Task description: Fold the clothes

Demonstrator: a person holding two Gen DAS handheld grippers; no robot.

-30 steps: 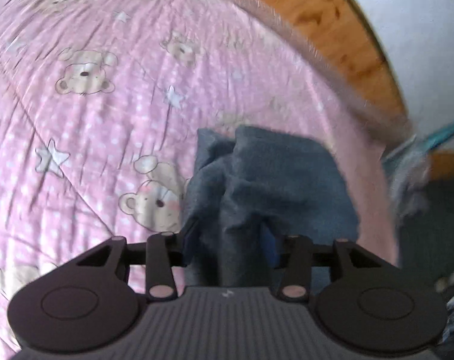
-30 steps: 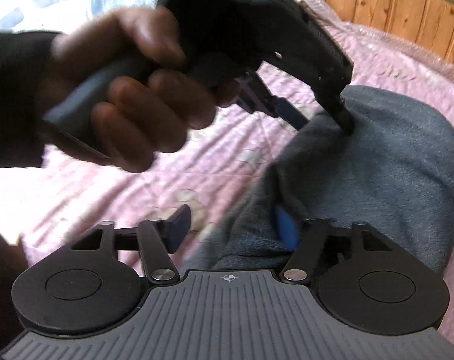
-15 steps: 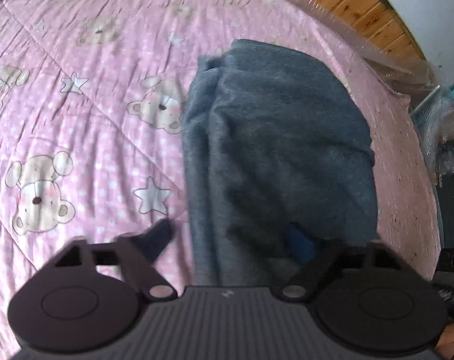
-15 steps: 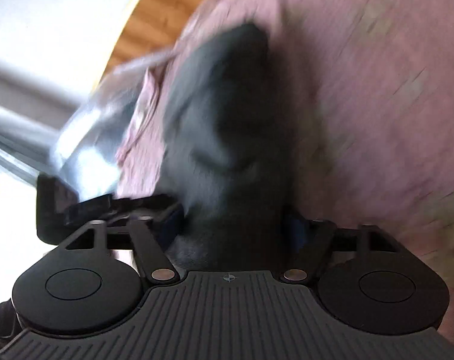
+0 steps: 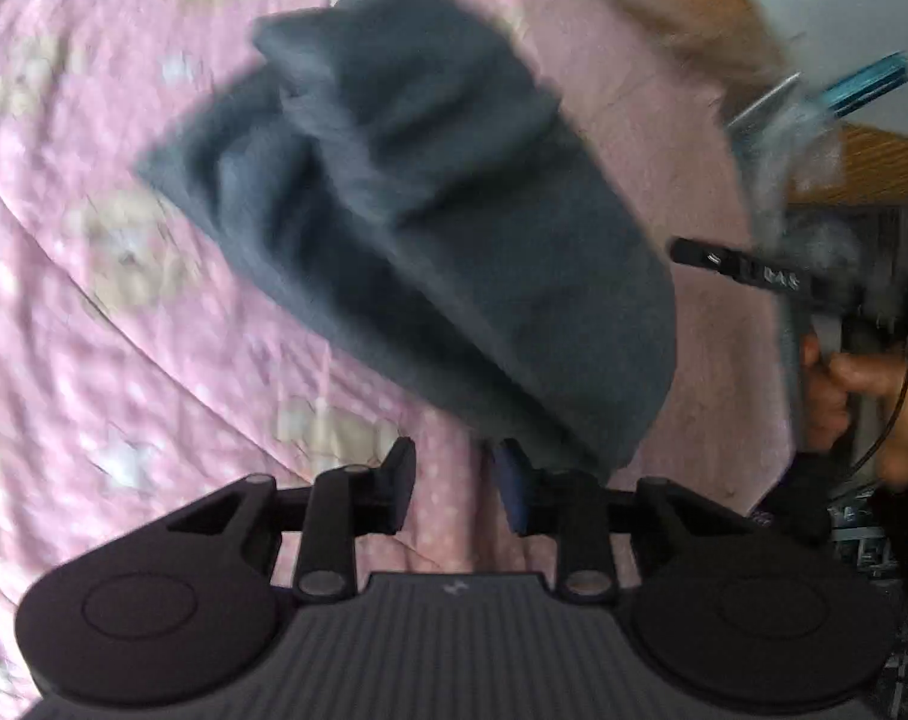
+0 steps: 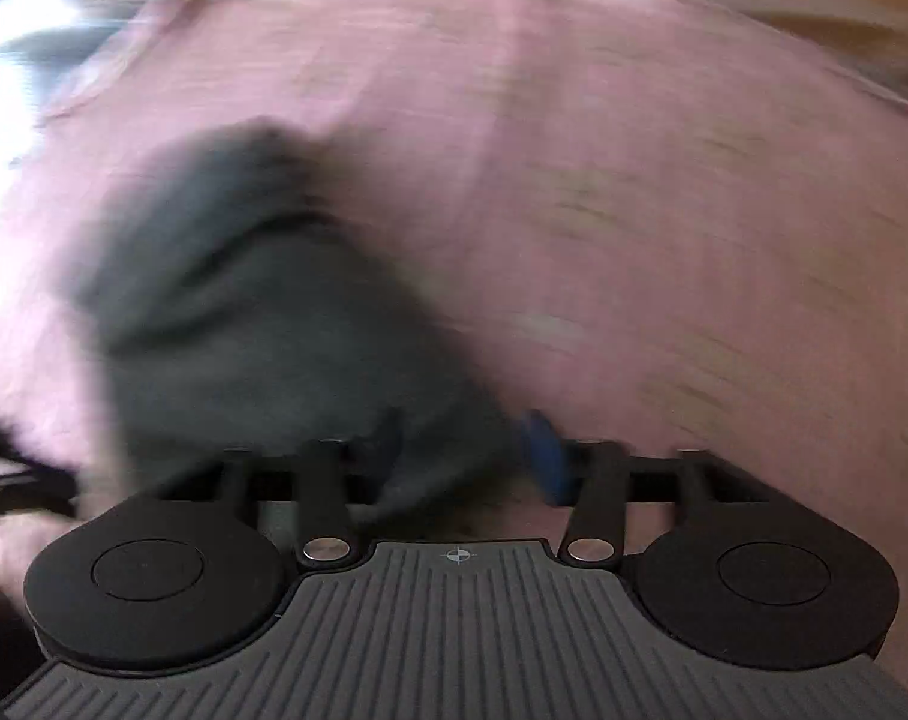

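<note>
On the left, the pink bedspread (image 5: 124,312) with its bear and star print covers the bed, and it is more blurred than half a second ago. The left hand-held gripper (image 5: 454,480) has its jaws spread with only bedspread showing between them; half a second ago the cloth's near edge lay in that gap, and a second ago the jaws were pinching it. The grey garment (image 5: 430,228) lies bunched on the bedspread just beyond the fingertips, now running slantwise from upper left to lower right, where before it ran straight away from the camera. At the far right of the left wrist view, the person's right hand (image 5: 856,396) now shows, gripping a dark handle. In the right wrist view, heavily smeared by motion, the garment (image 6: 256,312) has shifted to the left of the frame. The right hand-held gripper (image 6: 466,456) stands spread, with a grey fold reaching into the gap by the left finger.
</note>
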